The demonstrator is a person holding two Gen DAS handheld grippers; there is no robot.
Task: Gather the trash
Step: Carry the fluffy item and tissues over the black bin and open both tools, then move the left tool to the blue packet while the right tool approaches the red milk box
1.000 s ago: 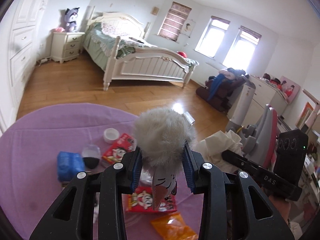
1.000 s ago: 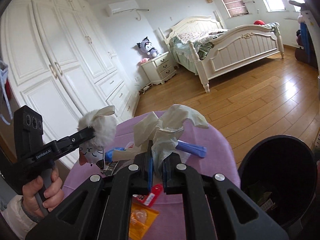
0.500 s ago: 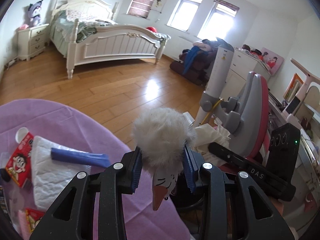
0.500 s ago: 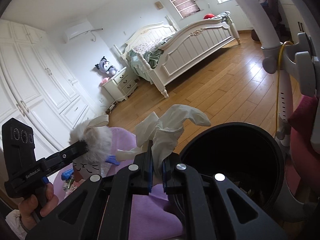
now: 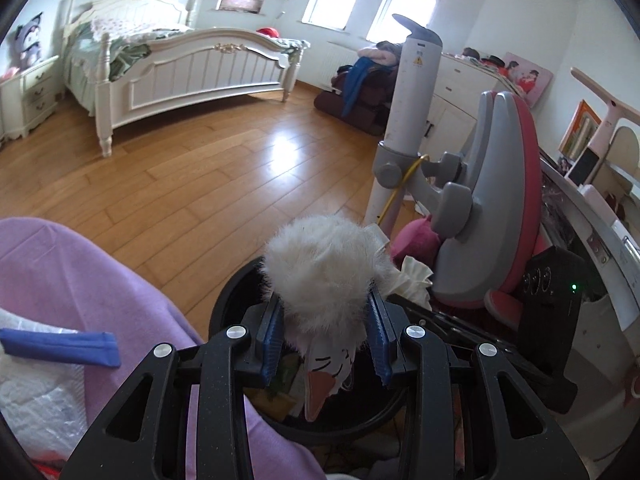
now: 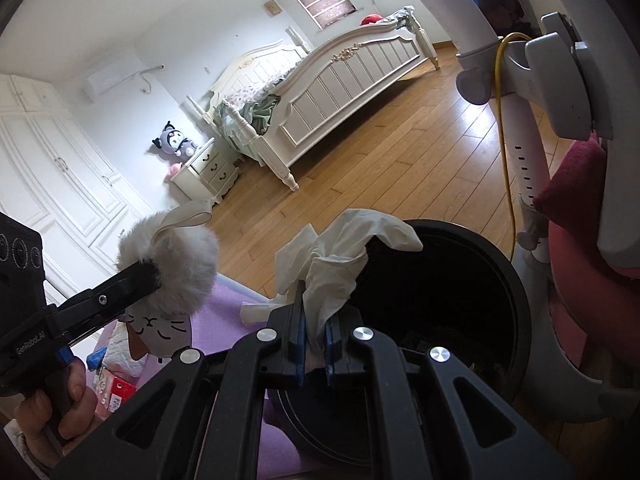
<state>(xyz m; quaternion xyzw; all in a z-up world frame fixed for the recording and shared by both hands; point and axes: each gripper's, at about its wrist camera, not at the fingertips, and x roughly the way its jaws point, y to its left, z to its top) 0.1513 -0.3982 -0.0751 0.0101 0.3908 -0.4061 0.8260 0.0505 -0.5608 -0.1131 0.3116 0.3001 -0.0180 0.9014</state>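
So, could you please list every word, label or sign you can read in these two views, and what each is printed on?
"GenRobot.AI": white lettering on the black body of the left claw, right wrist view.
Warning triangle label on the white pole: its text is too small to read.
Red snack packet on the purple table: print too blurred to read.
Nothing legible on the fluffy toy, the tissue or the black bin.

Your left tool (image 5: pixel 326 344) and its fluffy white toy (image 5: pixel 320 272) cover most of the black bin (image 5: pixel 228 300), so its contents read only as dim scraps you cannot identify. In the right wrist view the bin's (image 6: pixel 500 280) interior is dark and its near rim sits behind your right tool (image 6: pixel 316 344). The white packet with the blue strip (image 5: pixel 60 346) is cut off by the left edge, and the counter (image 5: pixel 80 272) runs out of frame.
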